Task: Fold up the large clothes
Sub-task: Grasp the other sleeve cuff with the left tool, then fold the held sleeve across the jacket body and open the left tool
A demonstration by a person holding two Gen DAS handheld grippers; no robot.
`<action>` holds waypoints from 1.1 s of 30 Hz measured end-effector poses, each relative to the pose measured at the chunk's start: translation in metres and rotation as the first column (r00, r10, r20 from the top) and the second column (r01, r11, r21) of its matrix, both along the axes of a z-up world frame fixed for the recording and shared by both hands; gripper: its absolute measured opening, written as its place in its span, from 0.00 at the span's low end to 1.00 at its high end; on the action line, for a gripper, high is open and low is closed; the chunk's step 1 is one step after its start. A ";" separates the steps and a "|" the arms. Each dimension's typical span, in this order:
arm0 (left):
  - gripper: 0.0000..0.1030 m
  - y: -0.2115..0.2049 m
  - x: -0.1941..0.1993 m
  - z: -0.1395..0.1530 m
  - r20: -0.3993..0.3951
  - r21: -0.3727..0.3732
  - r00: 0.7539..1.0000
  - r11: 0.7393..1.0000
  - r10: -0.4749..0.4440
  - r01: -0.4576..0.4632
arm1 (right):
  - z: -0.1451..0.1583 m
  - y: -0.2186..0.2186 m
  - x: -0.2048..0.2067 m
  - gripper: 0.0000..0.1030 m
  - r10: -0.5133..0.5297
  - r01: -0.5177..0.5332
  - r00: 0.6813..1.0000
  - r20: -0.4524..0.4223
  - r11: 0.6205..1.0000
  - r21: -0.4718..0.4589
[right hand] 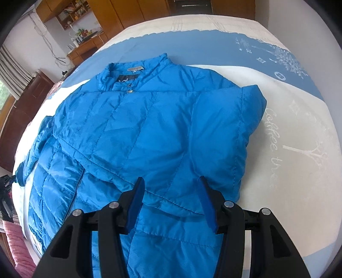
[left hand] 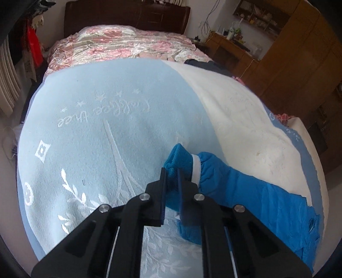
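Observation:
A bright blue padded jacket (right hand: pixel 139 128) lies front up on the bed, collar (right hand: pixel 136 70) at the far end. Its right-hand sleeve (right hand: pixel 224 128) is folded in over the body. The other sleeve (left hand: pixel 245 188) stretches out across the blanket, ending in a knit cuff (left hand: pixel 178 158) with a white band. My left gripper (left hand: pixel 171 171) is shut on that cuff, blue fabric pinched between its pads. Over the jacket's lower front, my right gripper (right hand: pixel 170 179) stands open, and I see nothing between its fingers.
A light blue and white blanket (left hand: pixel 106 119) with woven lettering covers the bed. A pink floral quilt (left hand: pixel 119 45) and dark headboard (left hand: pixel 128 15) lie beyond. Wooden cabinets and a desk (left hand: pixel 230 45) stand along the right side.

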State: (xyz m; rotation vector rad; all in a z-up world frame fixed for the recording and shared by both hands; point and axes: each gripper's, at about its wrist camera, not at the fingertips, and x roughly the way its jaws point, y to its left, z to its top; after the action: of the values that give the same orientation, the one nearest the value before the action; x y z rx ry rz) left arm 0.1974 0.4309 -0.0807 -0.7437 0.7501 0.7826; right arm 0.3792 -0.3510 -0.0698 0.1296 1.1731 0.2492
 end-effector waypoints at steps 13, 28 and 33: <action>0.05 -0.128 0.056 0.084 0.133 0.182 0.938 0.938 -0.322 0.296 | 0.016 -0.008 -0.009 0.50 -0.013 0.011 0.999 0.036 0.999 0.039; 0.04 -0.456 0.218 0.085 0.143 0.148 0.453 0.471 -0.880 0.869 | 0.033 -0.003 -0.023 0.50 0.018 -0.022 0.996 0.086 0.999 0.046; 0.04 -0.510 0.245 0.031 0.094 0.051 0.355 0.361 -0.930 0.931 | 0.027 -0.011 -0.019 0.50 -0.001 -0.003 0.997 0.074 0.999 0.046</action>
State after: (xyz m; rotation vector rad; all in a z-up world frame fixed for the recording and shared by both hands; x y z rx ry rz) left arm 0.4425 -0.0787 -0.0495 -0.2325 0.9233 -0.3517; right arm 0.3604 -0.3622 -0.0430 0.1592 1.0946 0.2799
